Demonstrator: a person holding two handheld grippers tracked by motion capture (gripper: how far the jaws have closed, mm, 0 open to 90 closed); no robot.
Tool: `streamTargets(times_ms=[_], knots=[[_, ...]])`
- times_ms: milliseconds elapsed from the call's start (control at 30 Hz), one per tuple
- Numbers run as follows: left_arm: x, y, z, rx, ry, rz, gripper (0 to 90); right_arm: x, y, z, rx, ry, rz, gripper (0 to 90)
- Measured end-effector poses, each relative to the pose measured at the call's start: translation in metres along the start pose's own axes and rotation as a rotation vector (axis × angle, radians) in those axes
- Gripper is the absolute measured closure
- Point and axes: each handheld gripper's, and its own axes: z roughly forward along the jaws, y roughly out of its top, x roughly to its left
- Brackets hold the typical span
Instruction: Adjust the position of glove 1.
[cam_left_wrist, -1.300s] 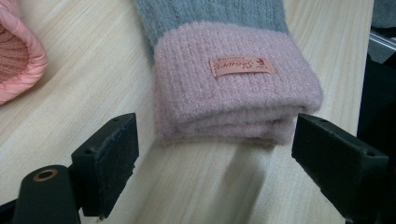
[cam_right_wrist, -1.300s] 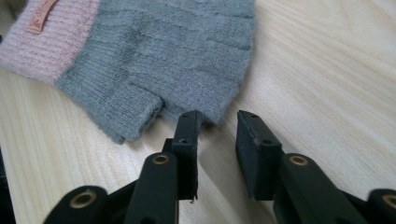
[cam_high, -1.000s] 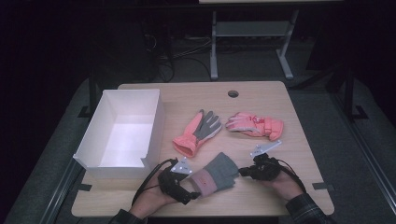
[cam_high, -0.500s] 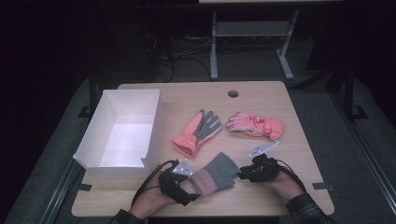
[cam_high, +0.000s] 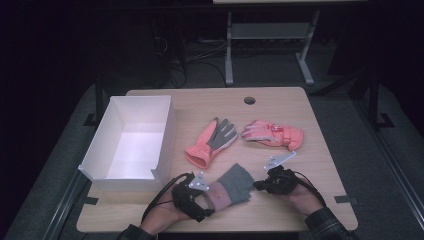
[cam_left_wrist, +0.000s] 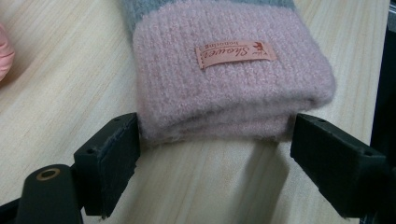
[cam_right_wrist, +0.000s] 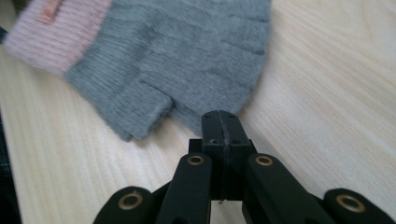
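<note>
Left gripper (cam_left_wrist: 215, 163), at 7 o'clock on the table (cam_high: 320, 105), stands released with jaws flanking the knitted grey-and-pink glove's (cam_high: 232, 186) cuff. Right gripper (cam_right_wrist: 221, 122), at 5 o'clock, is clenched empty at the glove's fingertip edge. Farther, at 12 o'clock, lie two coral gloves (cam_high: 211, 142); at 10 o'clock, a white box (cam_high: 165, 137).

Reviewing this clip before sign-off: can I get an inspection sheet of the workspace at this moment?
Surface: wooden table, round hole near far edge.
Job's things: grey knit mitten with pink cuff, flat on the near edge.
Clutter: white box, open; two pink gloves mid-table.
Grippers: left gripper open, jaws either side of the cuff; right gripper shut, tips at the mitten's grey end, grip unclear.
Cables: black cable trails from left gripper.
Surroundings: dark floor, metal frame legs behind.
</note>
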Motion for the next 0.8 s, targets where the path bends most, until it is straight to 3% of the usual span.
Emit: streamTargets(times_ms=[133,200,400,500,800], knots=[[0.000,0.000,0.000,0.001,-0.001,0.000,15.4,0.001,0.000,-0.002,-0.007,-0.008,-0.002,90.0],[0.001,0.000,-0.003,-0.011,-0.008,-0.020,15.3,-0.001,0.000,-0.007,-0.029,-0.020,0.002,88.3],[0.006,0.004,-0.016,-0.079,-0.018,-0.061,14.0,-0.005,-0.003,-0.017,-0.086,-0.034,0.028,62.1],[0.009,0.008,-0.018,-0.066,-0.014,-0.041,13.4,-0.007,-0.004,-0.018,-0.092,-0.045,0.027,54.8],[0.015,0.033,-0.015,-0.088,-0.007,-0.073,13.1,-0.010,-0.007,-0.019,-0.102,-0.097,0.073,24.6]])
